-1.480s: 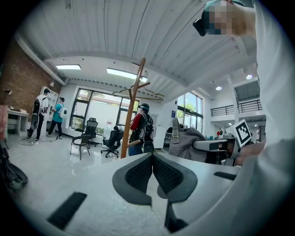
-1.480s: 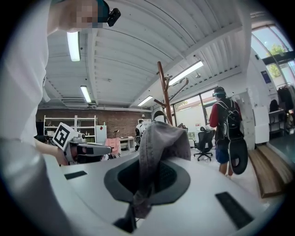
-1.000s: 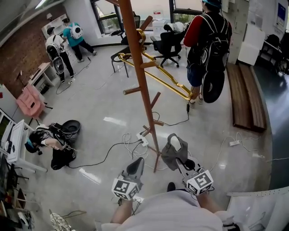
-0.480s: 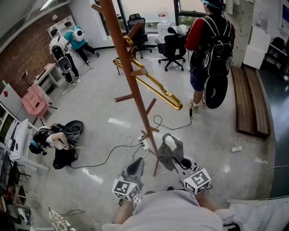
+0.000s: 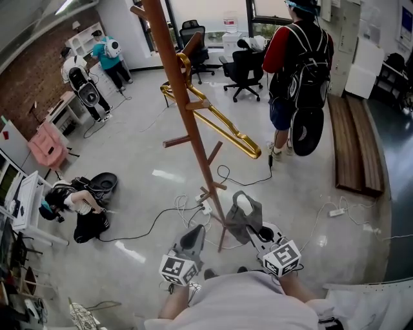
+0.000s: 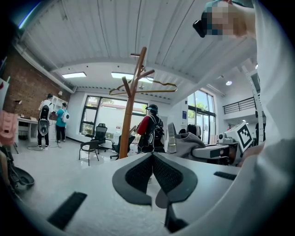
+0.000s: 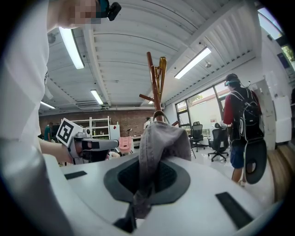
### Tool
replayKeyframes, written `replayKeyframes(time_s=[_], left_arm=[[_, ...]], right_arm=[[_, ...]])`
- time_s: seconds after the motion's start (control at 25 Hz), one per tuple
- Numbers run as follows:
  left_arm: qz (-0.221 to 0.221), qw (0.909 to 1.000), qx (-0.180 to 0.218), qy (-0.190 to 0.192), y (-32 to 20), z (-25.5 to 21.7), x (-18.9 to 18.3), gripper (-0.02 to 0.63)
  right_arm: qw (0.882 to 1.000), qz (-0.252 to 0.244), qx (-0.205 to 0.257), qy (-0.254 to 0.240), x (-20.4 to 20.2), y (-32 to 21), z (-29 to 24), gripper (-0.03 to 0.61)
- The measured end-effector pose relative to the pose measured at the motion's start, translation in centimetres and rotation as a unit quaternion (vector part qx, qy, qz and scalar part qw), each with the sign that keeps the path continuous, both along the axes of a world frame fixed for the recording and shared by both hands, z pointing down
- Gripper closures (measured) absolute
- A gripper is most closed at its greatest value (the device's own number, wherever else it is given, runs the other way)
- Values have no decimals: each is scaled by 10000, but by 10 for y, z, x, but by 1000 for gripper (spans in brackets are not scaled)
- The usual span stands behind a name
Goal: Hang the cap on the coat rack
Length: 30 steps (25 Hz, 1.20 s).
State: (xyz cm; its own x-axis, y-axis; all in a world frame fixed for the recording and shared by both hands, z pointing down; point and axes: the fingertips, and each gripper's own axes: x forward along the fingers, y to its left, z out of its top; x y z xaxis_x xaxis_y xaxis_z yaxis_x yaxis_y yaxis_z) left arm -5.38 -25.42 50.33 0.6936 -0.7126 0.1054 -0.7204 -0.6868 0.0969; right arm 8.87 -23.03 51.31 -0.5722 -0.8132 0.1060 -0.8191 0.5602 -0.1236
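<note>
Closest to the body, the left gripper (image 6: 153, 171) has its fingers pressed together on nothing, while the right gripper (image 7: 148, 177) pinches the grey fabric cap (image 7: 162, 140). Beyond, a brown wooden coat rack (image 5: 192, 126) stands on glossy grey floor (image 5: 129, 161) strewn with cables (image 5: 186, 207); its top is cut off.

Bright daylight comes from windows (image 5: 213, 9) far ahead of the left gripper (image 5: 193, 238), with white glare patches on the floor (image 5: 166, 174) beyond it. Strip lights (image 7: 73, 46) glow above the right gripper (image 7: 147, 177); both gripper views bend and darken at their edges.
</note>
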Motion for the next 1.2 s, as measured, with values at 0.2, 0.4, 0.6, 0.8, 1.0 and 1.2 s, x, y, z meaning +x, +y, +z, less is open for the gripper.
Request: replayKeyframes(time_s=[0.2,0.4,0.6,0.8,1.0,1.2], left_arm=[[6,10000,6,-1,1,0,2,603],[-5,10000,35,-24,0,-1,1,603],[-68,9999,19,-101,0,-3,-4,603],[-203,9997,25,-128,-4,-1,-11,603],[-340,9993,9,-152,-2,-2,-21,603],[-474,9988,-6,-127,2,-9,-34,603]], right_arm=[[10000,9,4,-27,2,-3,-1,558],[10000,-10,-40,51,5,-8,5,558],[9996,-123,-119,209,4,-14,18,558],[9990,-221,-219,328,4,-23,41,558],[9983,-298,-331,366,0,-30,54,558],[9977,-413,-377,389,-9,-38,53,558]])
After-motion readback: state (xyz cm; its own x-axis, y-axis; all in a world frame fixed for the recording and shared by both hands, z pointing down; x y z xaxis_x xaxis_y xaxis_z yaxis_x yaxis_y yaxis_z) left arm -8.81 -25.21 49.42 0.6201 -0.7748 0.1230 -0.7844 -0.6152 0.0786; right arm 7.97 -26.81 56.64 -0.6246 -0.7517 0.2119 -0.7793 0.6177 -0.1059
